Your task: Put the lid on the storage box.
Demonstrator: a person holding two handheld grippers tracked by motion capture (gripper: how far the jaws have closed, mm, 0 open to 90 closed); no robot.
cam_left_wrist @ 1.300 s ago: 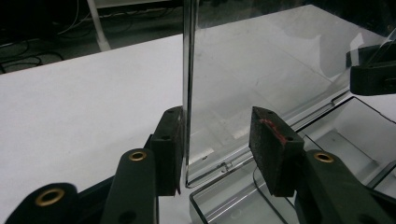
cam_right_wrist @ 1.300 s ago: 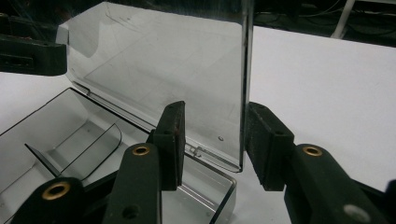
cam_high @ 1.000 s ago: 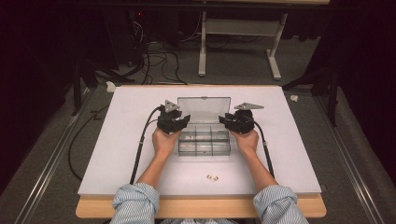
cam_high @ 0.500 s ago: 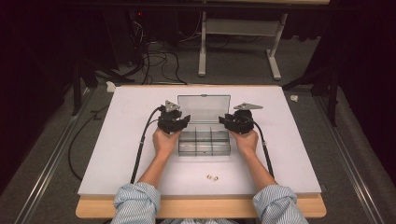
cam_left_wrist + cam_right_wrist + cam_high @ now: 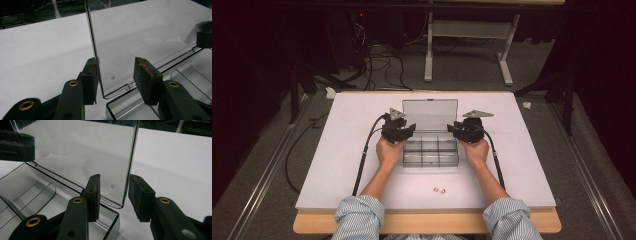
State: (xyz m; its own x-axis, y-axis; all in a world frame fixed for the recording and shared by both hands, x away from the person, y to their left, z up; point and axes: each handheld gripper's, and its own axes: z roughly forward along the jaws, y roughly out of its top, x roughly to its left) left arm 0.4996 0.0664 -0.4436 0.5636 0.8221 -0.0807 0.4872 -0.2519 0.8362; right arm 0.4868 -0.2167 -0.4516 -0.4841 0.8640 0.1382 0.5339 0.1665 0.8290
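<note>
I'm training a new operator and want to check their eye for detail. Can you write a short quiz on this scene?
1. True or false: the lid of the clear box stands raised open.
2. Where do the two small pieces lie? A: in a compartment of the box. B: on the white table, between the box and the person. C: between the jaws of a gripper.
3. What stands between the jaws of the right gripper?

Key: 1 true. 2 B. 3 the lid's side edge, with the pads not clamped on it.
</note>
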